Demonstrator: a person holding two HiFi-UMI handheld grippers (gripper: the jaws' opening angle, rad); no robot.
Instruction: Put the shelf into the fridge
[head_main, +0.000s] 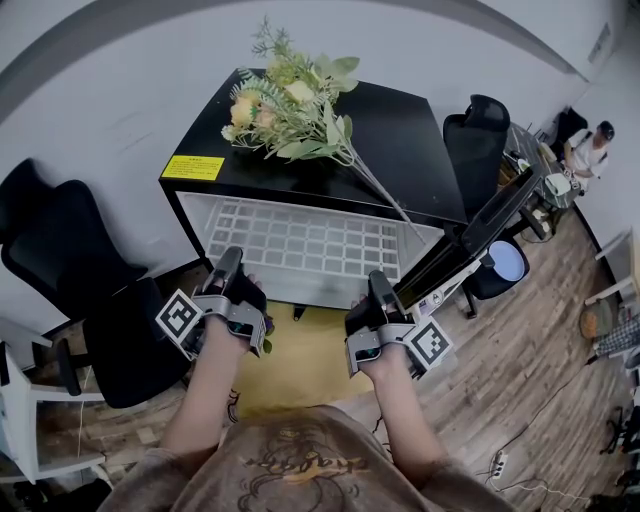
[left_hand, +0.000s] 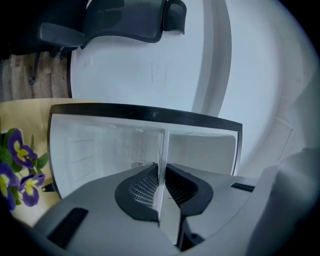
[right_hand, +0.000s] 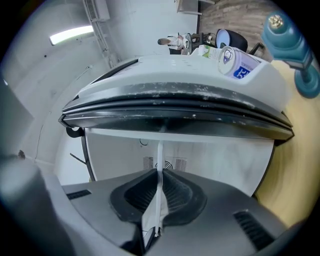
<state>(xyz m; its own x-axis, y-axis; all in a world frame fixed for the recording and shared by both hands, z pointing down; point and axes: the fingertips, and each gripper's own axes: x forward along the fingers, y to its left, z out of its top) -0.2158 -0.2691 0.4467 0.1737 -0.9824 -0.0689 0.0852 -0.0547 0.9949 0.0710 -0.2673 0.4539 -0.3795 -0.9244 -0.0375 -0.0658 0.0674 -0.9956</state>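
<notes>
Forearms reach out from the lower edge of the head view, one behind each gripper. Both the left gripper and the right gripper pinch the near edge of the white wire shelf — jaws pressed onto its thin rim, seen edge-on in each gripper view. Held level, the shelf sits partly inside the open black fridge, its near part sticking out. At the right the door stands open — flowers lie on the fridge's top.
</notes>
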